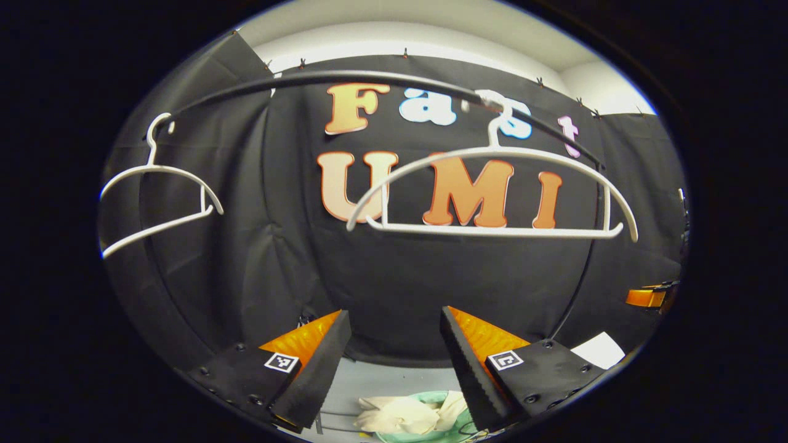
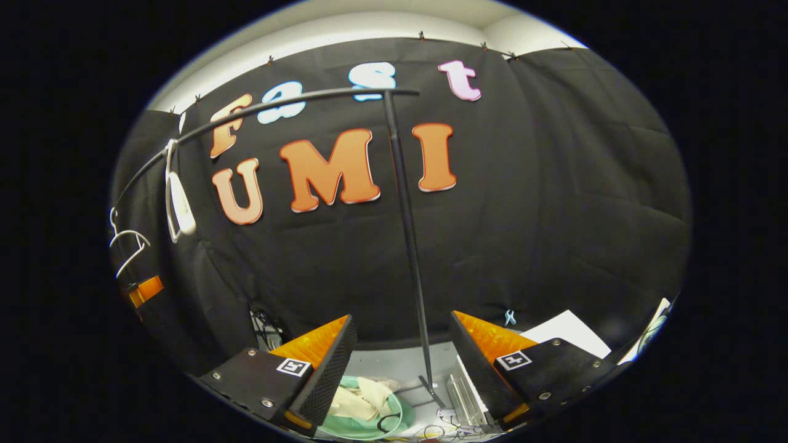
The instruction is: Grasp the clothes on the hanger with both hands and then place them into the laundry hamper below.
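Two hangers [image 1: 492,191], one hamper [image 1: 425,431]

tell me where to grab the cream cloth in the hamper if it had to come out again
Grip the bunched fold of the cream cloth that humps above the green laundry hamper. Come straight down from above with fingers astride that ridge. The hamper's rim rings the cloth, so a sideways approach would likely hit it.

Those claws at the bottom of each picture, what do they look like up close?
Each claw, the left claw and the right claw, has two wedge-shaped fingers with ridged inner faces, fixed on black blocks with small screws. Every block carries a square black-and-white marker.
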A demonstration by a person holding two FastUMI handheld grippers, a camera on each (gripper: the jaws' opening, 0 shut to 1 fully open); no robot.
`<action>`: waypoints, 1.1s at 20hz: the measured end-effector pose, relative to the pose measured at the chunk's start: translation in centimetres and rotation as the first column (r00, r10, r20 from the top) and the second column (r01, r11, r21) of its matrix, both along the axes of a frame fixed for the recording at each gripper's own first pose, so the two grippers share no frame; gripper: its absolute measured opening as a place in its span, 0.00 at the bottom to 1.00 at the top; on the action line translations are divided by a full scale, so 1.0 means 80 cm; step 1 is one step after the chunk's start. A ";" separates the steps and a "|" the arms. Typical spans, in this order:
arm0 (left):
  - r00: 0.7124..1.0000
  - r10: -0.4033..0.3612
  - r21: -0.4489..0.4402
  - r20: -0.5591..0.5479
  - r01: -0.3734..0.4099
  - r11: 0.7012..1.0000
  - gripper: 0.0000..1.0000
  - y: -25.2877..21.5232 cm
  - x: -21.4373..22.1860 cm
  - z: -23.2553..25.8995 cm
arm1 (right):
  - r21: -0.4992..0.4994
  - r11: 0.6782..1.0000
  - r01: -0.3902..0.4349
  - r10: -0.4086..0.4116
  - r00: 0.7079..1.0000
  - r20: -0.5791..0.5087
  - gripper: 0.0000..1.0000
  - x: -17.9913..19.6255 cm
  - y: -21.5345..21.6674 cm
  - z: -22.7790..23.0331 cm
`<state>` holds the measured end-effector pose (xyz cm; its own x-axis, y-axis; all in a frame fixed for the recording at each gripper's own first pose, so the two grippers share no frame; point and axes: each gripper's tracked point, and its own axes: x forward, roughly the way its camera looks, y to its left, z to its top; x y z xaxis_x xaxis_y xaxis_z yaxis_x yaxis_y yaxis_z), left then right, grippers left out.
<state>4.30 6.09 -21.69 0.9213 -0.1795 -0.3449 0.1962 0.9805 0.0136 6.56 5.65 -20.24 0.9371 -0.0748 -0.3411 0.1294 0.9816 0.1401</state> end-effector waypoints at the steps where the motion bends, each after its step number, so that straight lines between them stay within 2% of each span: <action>1: 1.000 0.007 0.000 0.025 -0.007 1.000 0.96 0.002 0.004 0.013 | -0.004 1.000 0.005 -0.005 1.000 0.022 0.94 -0.001 -0.001 0.007; 5: 0.995 0.024 0.005 0.096 -0.024 1.000 0.94 0.013 0.011 0.062 | -0.044 0.999 -0.008 0.011 0.997 0.074 0.94 -0.011 0.010 0.045; 9: 0.991 0.052 0.018 0.120 -0.055 0.998 0.94 0.022 0.011 0.077 | -0.079 0.997 0.000 0.011 0.991 0.137 0.94 -0.017 0.011 0.072; 12: 0.990 0.040 0.036 0.139 -0.045 0.998 0.94 0.021 0.012 0.082 | -0.094 0.996 -0.003 0.018 0.988 0.151 0.94 -0.020 0.008 0.074; 18: 0.980 0.071 0.056 0.188 -0.083 0.995 0.96 0.030 0.017 0.098 | -0.108 0.994 -0.030 0.048 0.985 0.166 0.94 -0.016 0.017 0.074; 19: 0.976 0.077 0.069 0.205 -0.093 0.993 0.94 0.034 0.018 0.103 | -0.109 0.993 -0.040 0.058 0.984 0.170 0.94 -0.015 0.022 0.075; 22: 0.971 0.088 0.050 0.221 -0.101 0.994 0.96 0.031 0.025 0.111 | -0.105 0.993 -0.055 0.074 0.981 0.182 0.94 -0.010 0.027 0.080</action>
